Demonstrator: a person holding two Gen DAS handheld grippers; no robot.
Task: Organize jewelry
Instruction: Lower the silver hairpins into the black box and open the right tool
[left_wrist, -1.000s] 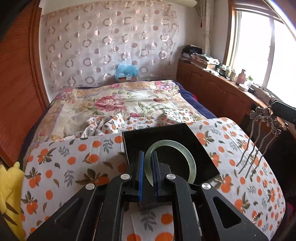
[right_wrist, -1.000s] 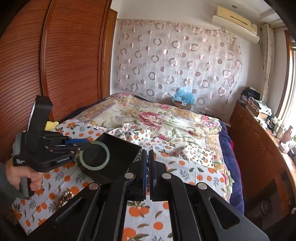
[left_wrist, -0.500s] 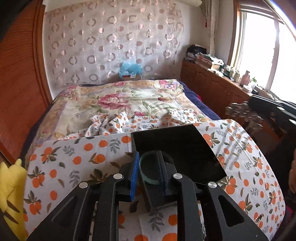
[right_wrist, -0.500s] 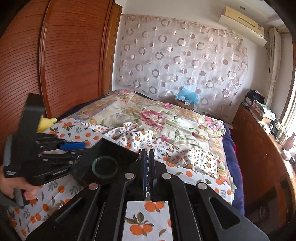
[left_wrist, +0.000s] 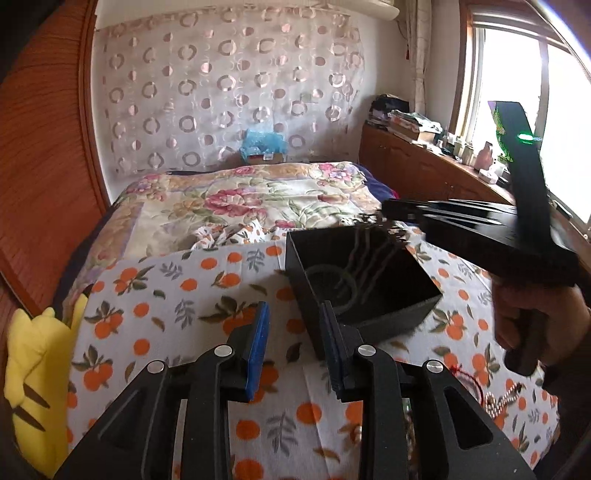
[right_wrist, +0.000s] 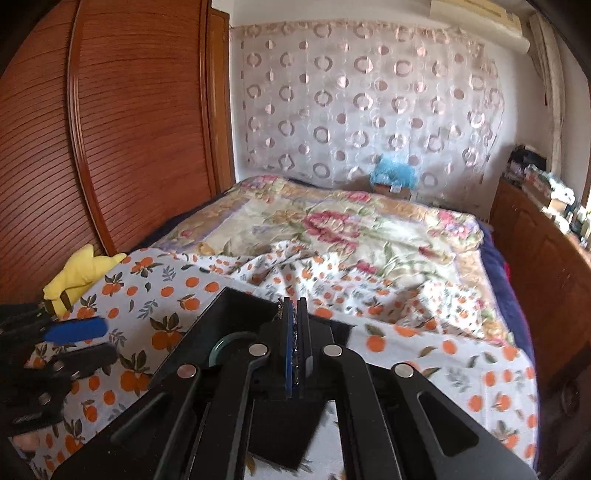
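Observation:
A black open box (left_wrist: 373, 310) stands on the orange-print cloth (left_wrist: 177, 295). A pale green bangle (left_wrist: 328, 280) lies flat inside it; part of it shows in the right wrist view (right_wrist: 221, 347). My left gripper (left_wrist: 293, 332) is open and empty, just in front of the box's near left corner. My right gripper (right_wrist: 294, 314) is shut on a metal hair ornament with several long dangling prongs (left_wrist: 373, 251), holding it over the box (right_wrist: 218, 325). The right gripper shows in the left wrist view (left_wrist: 388, 210), blurred, with the prongs hanging into the box.
A yellow plush toy (left_wrist: 33, 373) lies at the cloth's left edge. A bead chain and a red cord (left_wrist: 498, 395) lie on the cloth at the right, near my right hand. A floral quilt (left_wrist: 240, 206) covers the bed behind. A wooden cabinet (left_wrist: 424, 170) runs along the right.
My left gripper opened, let the green bangle drop into the box, and pulled back. My right gripper moved left over the box with the hair ornament.

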